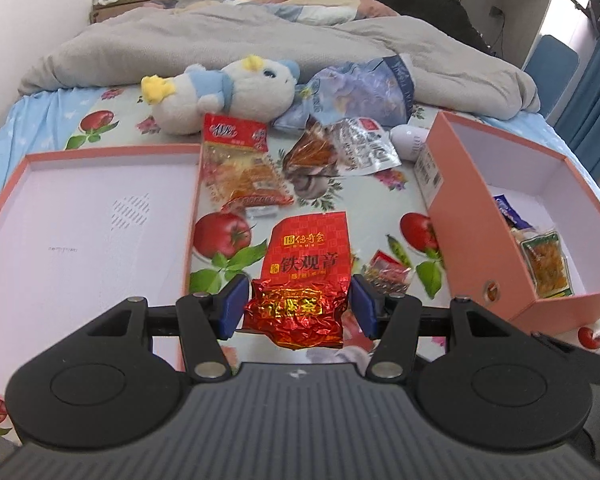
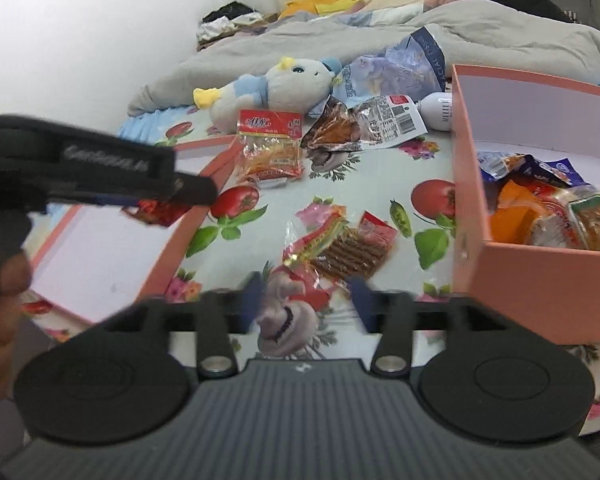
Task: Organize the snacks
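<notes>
My left gripper [image 1: 299, 304] is shut on a red foil tea packet [image 1: 300, 280]. Its blue pads press the packet's crumpled end and the flat printed end sticks out forward. In the right wrist view the same packet [image 2: 156, 210] hangs over the corner of the pink lid [image 2: 204, 152]. My right gripper [image 2: 306, 300] is open and blurred, low over the flowered sheet, with nothing held. Just beyond its fingers lies a clear packet of brown sticks [image 2: 344, 248]. The pink box [image 2: 540, 272] at the right holds several snack packets.
A red-topped snack packet [image 1: 240, 160] and a clear foil packet [image 1: 340, 148] lie mid-bed. Behind them are a plush toy [image 1: 228, 92], a blue tissue pack [image 1: 364, 88], a white bottle [image 1: 410, 142] and a grey blanket [image 1: 220, 36]. A person's hand [image 2: 0, 292] grips the left handle.
</notes>
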`<state>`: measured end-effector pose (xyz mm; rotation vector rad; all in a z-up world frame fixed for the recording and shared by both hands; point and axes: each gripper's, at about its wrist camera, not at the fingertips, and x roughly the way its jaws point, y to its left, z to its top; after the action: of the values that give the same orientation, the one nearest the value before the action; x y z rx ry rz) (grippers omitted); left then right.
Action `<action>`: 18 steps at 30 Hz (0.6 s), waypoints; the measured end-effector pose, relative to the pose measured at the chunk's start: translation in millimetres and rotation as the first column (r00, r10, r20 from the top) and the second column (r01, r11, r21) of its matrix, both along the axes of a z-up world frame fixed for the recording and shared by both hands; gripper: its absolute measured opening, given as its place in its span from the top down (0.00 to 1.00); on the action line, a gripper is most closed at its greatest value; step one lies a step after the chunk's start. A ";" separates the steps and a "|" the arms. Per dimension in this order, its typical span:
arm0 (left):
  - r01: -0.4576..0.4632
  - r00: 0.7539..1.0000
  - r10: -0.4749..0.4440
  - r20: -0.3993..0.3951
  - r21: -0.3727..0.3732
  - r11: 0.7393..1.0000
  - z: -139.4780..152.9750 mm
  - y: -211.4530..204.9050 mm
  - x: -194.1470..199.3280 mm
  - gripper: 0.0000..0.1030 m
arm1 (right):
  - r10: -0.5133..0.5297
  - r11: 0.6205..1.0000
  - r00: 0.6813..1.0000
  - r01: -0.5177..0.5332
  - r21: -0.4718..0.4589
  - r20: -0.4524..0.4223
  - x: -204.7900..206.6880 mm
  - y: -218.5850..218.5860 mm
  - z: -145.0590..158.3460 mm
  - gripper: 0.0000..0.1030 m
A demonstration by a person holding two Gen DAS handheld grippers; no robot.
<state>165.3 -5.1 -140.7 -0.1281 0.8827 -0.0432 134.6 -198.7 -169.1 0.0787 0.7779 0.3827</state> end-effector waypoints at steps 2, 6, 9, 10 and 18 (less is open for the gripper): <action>0.004 1.000 -0.004 -0.005 -0.003 1.000 -4.6 5.8 -0.1 0.41 | -0.015 1.000 1.000 0.015 0.000 -0.002 7.4 7.8 -7.5 0.47; 0.019 1.000 -0.019 -0.004 -0.008 1.000 -9.4 15.8 1.7 0.41 | -0.094 0.995 0.996 0.094 -0.039 0.010 24.1 21.7 -24.5 0.43; 0.025 1.000 -0.025 -0.010 -0.014 1.000 -12.9 23.2 2.5 0.41 | -0.151 0.987 0.988 0.152 -0.061 0.024 36.5 28.0 -35.8 0.16; 0.026 1.000 -0.026 -0.012 -0.016 1.000 -13.6 25.2 2.3 0.41 | -0.167 0.983 0.986 0.168 -0.071 0.028 40.4 29.9 -39.2 0.15; 0.020 1.000 -0.021 -0.018 -0.034 0.999 -17.5 37.9 0.4 0.41 | -0.255 0.952 0.964 0.236 -0.197 -0.077 79.4 37.2 -69.1 0.15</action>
<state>165.7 32.7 -158.2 -0.1512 0.9022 -0.0762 214.0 -161.5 -238.2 0.0193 0.8902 0.0679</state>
